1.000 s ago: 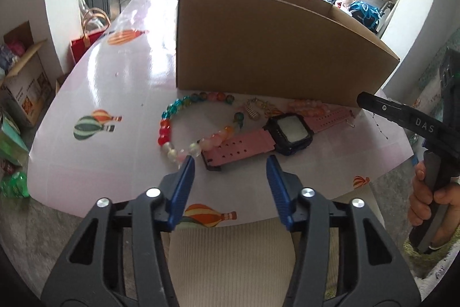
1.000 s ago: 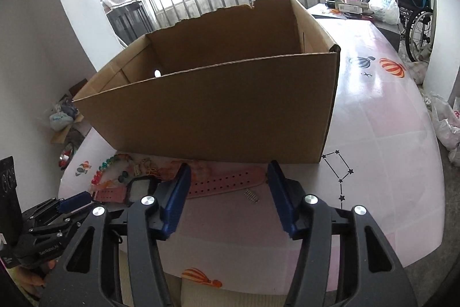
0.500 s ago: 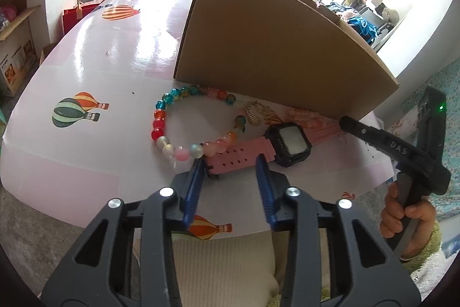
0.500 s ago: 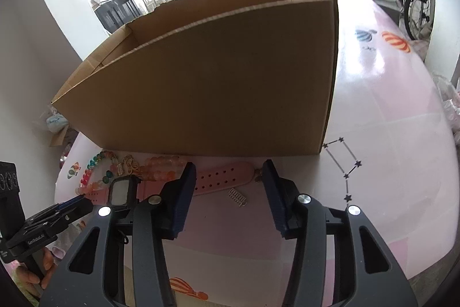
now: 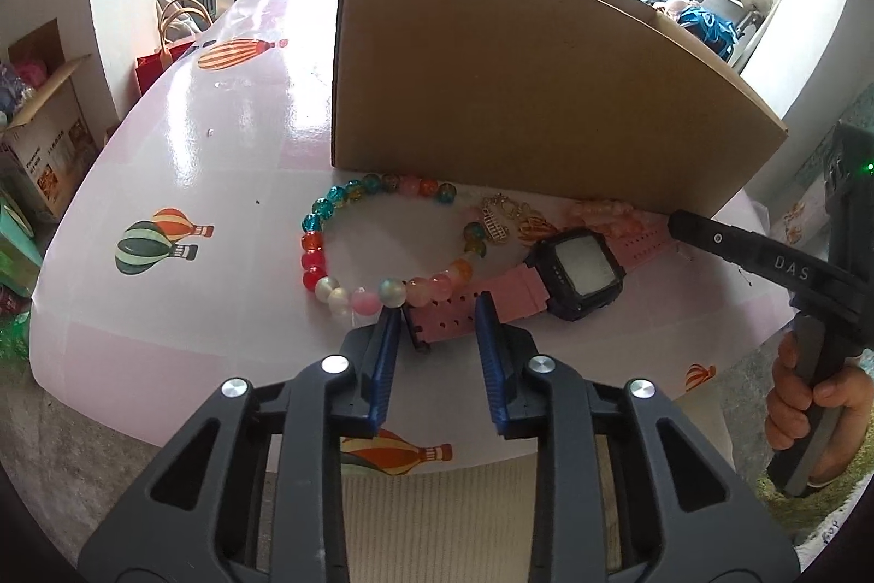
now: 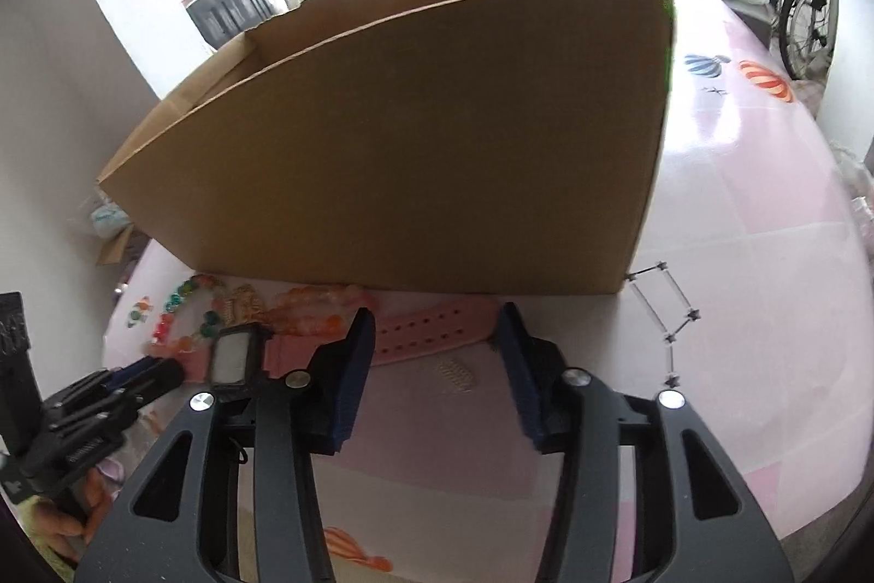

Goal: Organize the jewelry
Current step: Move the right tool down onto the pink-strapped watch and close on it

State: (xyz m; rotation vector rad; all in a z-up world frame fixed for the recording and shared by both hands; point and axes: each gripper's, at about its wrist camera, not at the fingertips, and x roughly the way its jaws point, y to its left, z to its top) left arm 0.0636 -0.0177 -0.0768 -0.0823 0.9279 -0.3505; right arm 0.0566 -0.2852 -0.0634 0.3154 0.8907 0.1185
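Cardboard box (image 5: 524,91) stands on pink table (image 5: 218,135). Pink watch (image 5: 546,280) lies in front of it, beside bead bracelet (image 5: 349,249). Left gripper (image 5: 437,310) is open w/ strap end between its fingers, not squeezed. Right gripper (image 6: 437,337) is open around other strap.

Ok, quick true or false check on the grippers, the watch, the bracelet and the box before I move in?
1. The left gripper is open, with the end of the pink watch strap between its fingers. True.
2. The watch already lies in the cardboard box. False: it lies on the table in front of the box.
3. The right gripper is shut on the strap. False: it is open around the other strap end.
4. The colourful bead bracelet lies left of the watch face. True.
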